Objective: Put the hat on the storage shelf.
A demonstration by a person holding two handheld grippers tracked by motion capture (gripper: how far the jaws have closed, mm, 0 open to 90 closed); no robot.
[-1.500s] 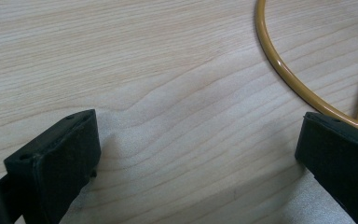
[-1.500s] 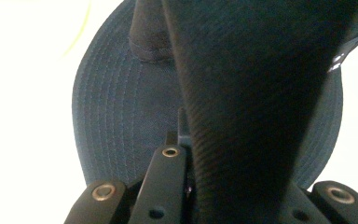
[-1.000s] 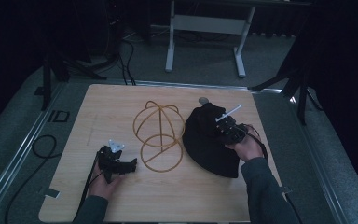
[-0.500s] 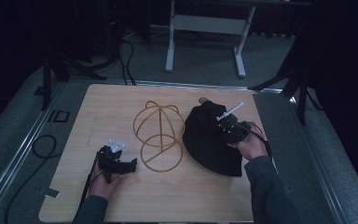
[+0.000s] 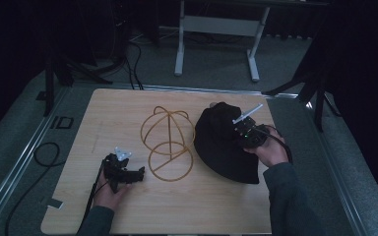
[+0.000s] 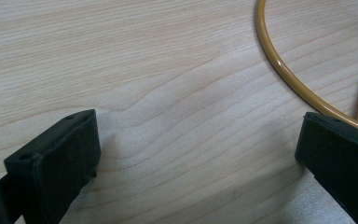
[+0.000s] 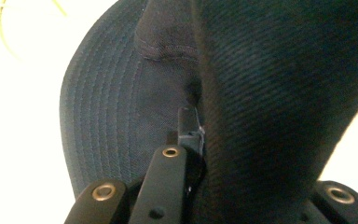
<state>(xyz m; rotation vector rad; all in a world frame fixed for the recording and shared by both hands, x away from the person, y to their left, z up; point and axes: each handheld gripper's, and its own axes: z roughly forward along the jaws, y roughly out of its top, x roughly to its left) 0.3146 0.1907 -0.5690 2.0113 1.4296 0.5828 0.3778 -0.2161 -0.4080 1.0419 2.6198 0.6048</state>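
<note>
I see a light wooden table (image 5: 128,113) with a black cap (image 5: 221,147) on its right side and a yellow wire stand (image 5: 170,142) in the middle. The stand has a round ring lying flat on the table and thin curved wires rising up like a little dome behind it. The cap lies just beside the stand, on its right. My right gripper (image 5: 236,132) is at the cap, and my right hand (image 5: 270,150) holds it from the side. In the right gripper view the dark cloth of the cap (image 7: 270,93) is squeezed between the jaws, so my right gripper (image 7: 193,140) is pinching the cap. I can see the stitched rows on the cap's brim in that view too. My left gripper (image 5: 139,173) rests low on the table near the front, and my left hand (image 5: 109,189) is behind it. It points at the ring of the stand and is close to it. In the left gripper view the two black jaws are spread wide apart with bare wood (image 6: 168,93) between them, so my left gripper (image 6: 198,149) is holding nothing. The yellow ring of the stand (image 6: 279,65) curves past the jaw on the right of that view, very near it, but I cannot tell if they touch. A black cable (image 5: 96,189) trails back from the left gripper toward me.
</note>
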